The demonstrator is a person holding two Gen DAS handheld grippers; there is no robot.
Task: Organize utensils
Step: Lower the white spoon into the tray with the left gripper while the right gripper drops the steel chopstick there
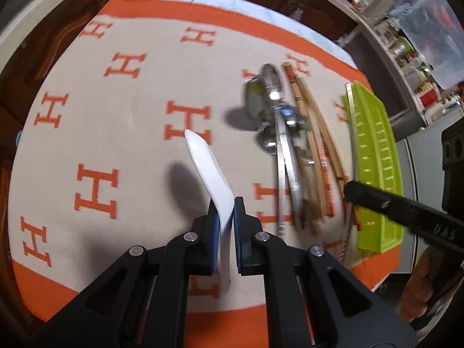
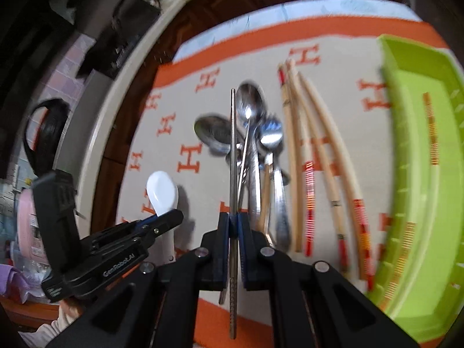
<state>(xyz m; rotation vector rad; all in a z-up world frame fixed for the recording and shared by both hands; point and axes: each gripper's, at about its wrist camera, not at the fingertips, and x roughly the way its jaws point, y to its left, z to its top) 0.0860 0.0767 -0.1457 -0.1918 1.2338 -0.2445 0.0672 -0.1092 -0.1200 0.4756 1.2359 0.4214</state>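
- Left gripper is clamped on a glossy white ceramic soup spoon, raised above the orange-and-beige cloth.
- Right gripper pinches a flat steel chopstick; lime-green plastic tray lies at three o'clock.

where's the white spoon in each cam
Left wrist: the white spoon stands centre frame, clamped by the left gripper, bowl pointing away.
Right wrist: lower left, held by that same gripper.
Shared landmark: the green tray, at the right edge in both views.
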